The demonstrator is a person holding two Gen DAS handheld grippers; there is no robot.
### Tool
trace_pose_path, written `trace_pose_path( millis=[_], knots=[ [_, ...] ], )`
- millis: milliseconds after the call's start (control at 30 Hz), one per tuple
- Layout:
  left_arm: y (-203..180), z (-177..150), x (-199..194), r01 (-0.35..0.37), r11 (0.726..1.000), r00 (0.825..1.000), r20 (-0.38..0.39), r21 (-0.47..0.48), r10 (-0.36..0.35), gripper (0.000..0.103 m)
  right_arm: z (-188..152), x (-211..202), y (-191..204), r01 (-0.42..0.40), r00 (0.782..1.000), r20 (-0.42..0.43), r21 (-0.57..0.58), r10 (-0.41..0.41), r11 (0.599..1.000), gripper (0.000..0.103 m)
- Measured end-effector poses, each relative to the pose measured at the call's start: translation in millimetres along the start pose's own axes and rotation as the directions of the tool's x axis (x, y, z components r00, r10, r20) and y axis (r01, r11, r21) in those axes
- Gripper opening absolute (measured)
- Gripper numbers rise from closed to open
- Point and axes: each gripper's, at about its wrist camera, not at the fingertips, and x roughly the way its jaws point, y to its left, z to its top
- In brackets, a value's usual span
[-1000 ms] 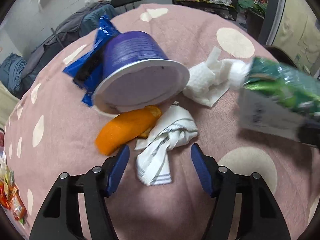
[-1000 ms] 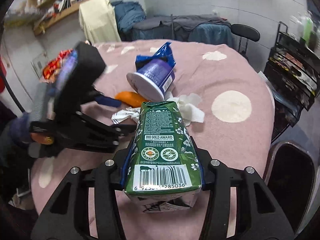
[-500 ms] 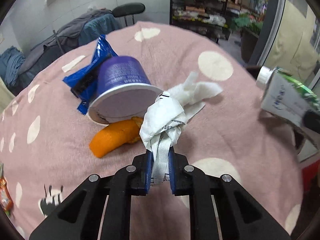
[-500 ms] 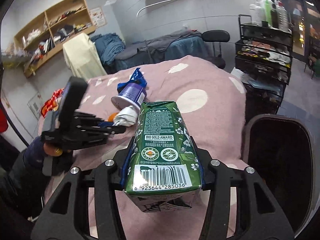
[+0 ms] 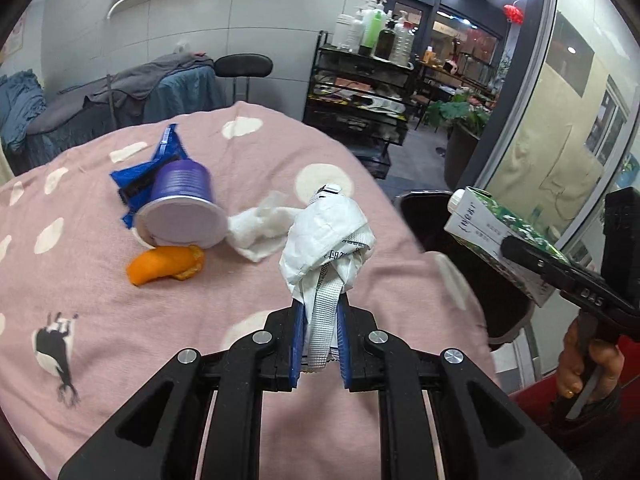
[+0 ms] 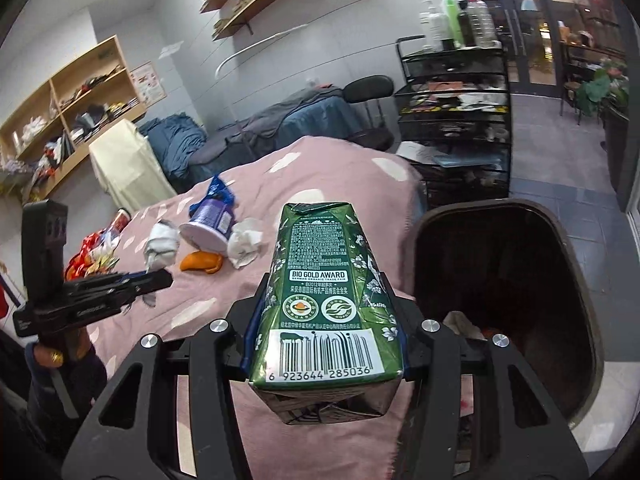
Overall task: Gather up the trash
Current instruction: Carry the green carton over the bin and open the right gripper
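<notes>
Both claws loaded with trash at the bin-side edge of the pink-covered desk.

The left claw (image 5: 320, 344) is clenched on a crumpled white wrapper (image 5: 326, 240) with a grey striped strip hanging down between the blue pads, lifted clear of the pink spotted cloth (image 5: 120, 320). The right claw (image 6: 324, 344) grips a green drink carton (image 6: 324, 300) (barcode end toward the camera, "BIO GOLD AWARD" printed on its side, white cap at the far end), held beside the dark open trash bin (image 6: 560, 280) that stands against the desk's edge. Toward the middle of the desk lie a tipped purple cup (image 5: 180, 208) on a blue snack wrapper (image 5: 160, 160), an orange peel (image 5: 164, 266) touching the cup's rim, and a wadded white tissue (image 5: 260, 232) just beside the cup.
</notes>
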Motion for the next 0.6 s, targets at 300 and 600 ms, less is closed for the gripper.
trace_pose_path(
  millis=[300,600],
  knots=[
    [-52,0,19,0.088,0.996,0.996,-0.025,0.024,-0.087,0.015,-5,7,-65,0.211,0.976,-0.08,0.134,-0.202,0.968,0.05],
    [-89,1,42,0.121,0.989,0.991,-0.07,0.081,-0.116,0.015,-22,56,-115,0.333,0.925,-0.253,0.187,-0.282,0.924,0.05]
  ],
)
